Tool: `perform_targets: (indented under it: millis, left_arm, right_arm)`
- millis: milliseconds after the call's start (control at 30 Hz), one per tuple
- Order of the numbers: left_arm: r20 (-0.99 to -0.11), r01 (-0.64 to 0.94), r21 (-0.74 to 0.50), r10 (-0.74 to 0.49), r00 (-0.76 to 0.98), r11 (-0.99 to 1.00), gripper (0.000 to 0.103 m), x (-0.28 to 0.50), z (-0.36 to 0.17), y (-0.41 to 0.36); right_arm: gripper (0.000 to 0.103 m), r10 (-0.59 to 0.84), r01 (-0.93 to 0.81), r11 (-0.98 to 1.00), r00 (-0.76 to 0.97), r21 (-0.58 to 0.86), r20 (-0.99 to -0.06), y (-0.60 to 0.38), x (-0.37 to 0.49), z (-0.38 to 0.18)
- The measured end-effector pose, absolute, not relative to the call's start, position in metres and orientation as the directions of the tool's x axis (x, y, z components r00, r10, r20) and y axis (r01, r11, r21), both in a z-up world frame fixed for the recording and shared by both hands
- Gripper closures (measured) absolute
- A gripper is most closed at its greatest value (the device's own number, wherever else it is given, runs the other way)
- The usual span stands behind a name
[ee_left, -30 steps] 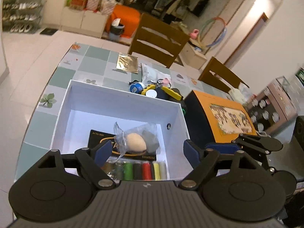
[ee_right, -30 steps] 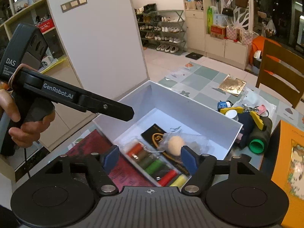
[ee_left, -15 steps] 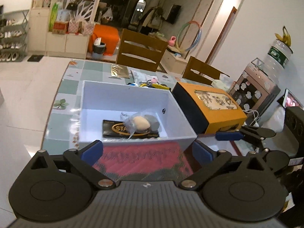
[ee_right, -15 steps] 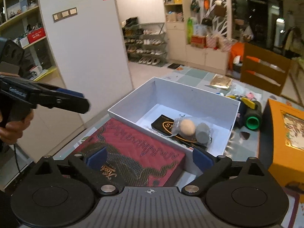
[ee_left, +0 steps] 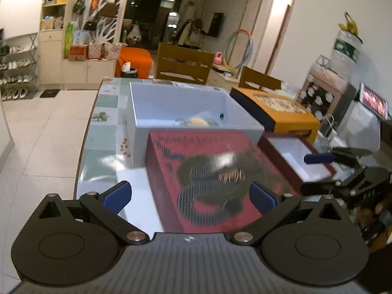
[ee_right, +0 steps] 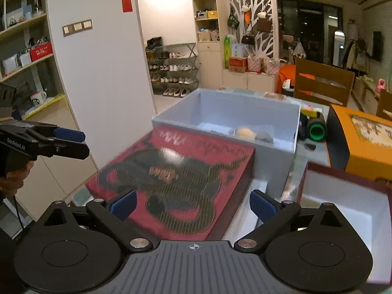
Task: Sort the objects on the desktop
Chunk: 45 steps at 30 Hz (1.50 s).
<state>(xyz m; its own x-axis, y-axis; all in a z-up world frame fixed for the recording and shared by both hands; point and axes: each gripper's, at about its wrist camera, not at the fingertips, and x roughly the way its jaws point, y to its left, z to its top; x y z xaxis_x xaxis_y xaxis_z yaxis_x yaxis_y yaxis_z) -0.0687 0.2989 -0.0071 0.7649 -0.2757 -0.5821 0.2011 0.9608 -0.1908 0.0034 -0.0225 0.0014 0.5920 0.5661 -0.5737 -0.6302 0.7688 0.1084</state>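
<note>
Jaws of the left gripper were seen spread fully wide, with nothing held between the blue pads. The right gripper was also wide open and empty — its pads touched nothing. A red box lid with a dark dragon pattern was lying flat on the table, just in front of both grippers. Behind it, touching it, a white open box was placed, with a beige round object inside. An orange box was seen to the right, and a dark red tray with white inside — near the right gripper.
</note>
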Motion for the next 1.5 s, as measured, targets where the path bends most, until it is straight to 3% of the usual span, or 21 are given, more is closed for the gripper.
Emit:
perform_targets:
  millis: [633, 1500]
  left_arm:
    - [-0.675, 0.317, -0.089, -0.291, 0.678, 0.944, 0.000, -0.101, -0.105, 0.326]
    - [-0.726, 0.462, 0.003, -0.316, 0.611, 0.887, 0.000, -0.062, -0.131, 0.298]
  right_arm:
    - [0.004, 0.427, -0.556, 0.831, 0.647, -0.008, -0.632, -0.022, -0.030, -0.095]
    - [0.000, 0.545, -0.657, 0.753, 0.605, 0.022, -0.580, -0.027, -0.025, -0.124]
